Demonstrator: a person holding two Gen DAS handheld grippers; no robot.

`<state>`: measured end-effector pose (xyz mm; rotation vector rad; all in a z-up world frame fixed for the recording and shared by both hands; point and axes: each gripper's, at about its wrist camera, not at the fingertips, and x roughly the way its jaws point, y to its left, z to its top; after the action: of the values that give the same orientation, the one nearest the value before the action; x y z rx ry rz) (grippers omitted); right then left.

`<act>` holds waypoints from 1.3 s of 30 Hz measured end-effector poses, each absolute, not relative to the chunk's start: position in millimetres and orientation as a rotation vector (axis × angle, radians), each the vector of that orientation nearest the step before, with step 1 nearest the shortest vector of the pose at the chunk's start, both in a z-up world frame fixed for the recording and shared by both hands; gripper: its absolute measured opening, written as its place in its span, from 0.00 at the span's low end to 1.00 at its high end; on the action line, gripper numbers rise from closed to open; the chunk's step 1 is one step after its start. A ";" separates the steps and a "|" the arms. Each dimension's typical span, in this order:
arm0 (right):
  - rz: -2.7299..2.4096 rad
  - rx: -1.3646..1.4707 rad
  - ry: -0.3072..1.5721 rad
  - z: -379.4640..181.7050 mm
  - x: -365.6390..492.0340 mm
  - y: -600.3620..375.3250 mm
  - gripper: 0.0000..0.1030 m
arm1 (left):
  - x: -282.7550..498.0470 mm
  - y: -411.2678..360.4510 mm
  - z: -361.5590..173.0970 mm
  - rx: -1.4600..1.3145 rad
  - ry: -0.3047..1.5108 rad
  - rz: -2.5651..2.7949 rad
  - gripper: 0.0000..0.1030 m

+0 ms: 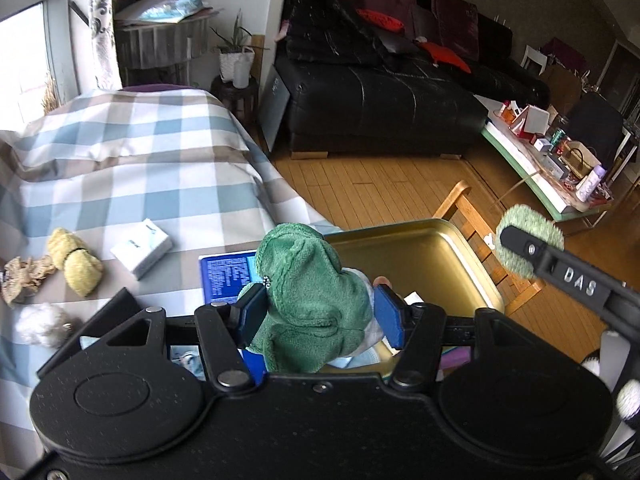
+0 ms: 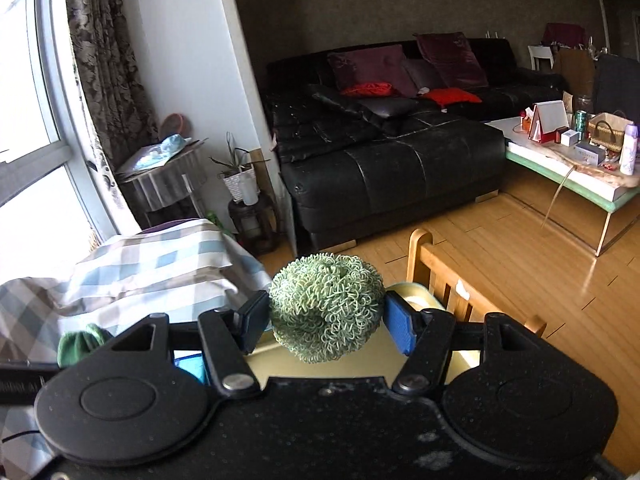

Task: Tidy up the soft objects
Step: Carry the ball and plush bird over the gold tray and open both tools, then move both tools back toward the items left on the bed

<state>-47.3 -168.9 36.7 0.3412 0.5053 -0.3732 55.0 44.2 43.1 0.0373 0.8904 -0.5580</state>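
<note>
My left gripper [image 1: 316, 312] is shut on a green fleece cloth [image 1: 308, 292] and holds it over the near left corner of a gold metal tin [image 1: 452, 264]. My right gripper [image 2: 326, 320] is shut on a light green loopy pad [image 2: 326, 304] above the same tin [image 2: 416, 300]; the pad also shows in the left wrist view [image 1: 532, 240]. On the checked cover [image 1: 140, 168] lie a yellow plush toy [image 1: 74, 260], a beige scrunchie [image 1: 24, 276] and a white pompom [image 1: 44, 324].
A white tissue pack [image 1: 142, 248] and a blue box lid [image 1: 228, 276] lie on the cover beside the tin. A wooden chair [image 2: 444, 276] stands behind the tin. A black sofa [image 2: 392, 152] and a cluttered coffee table [image 2: 572, 168] stand beyond on the wood floor.
</note>
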 end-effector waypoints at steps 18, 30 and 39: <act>-0.546 0.504 0.816 -12.5 -1.5 -210.4 0.60 | 98.3 -33.5 -12.0 0.127 0.996 -0.538 0.54; -0.587 0.499 0.800 -13.6 -5.3 -215.2 0.71 | 109.5 -53.9 -21.4 0.161 0.989 -0.518 0.65; -0.595 0.522 0.789 -12.8 -7.7 -218.2 0.72 | 104.3 -51.3 -20.4 0.160 0.988 -0.510 0.66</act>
<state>-7.7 -218.2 -12.8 0.5220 0.7887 -0.5948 104.3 -51.3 -20.4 0.1601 0.9877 -0.5096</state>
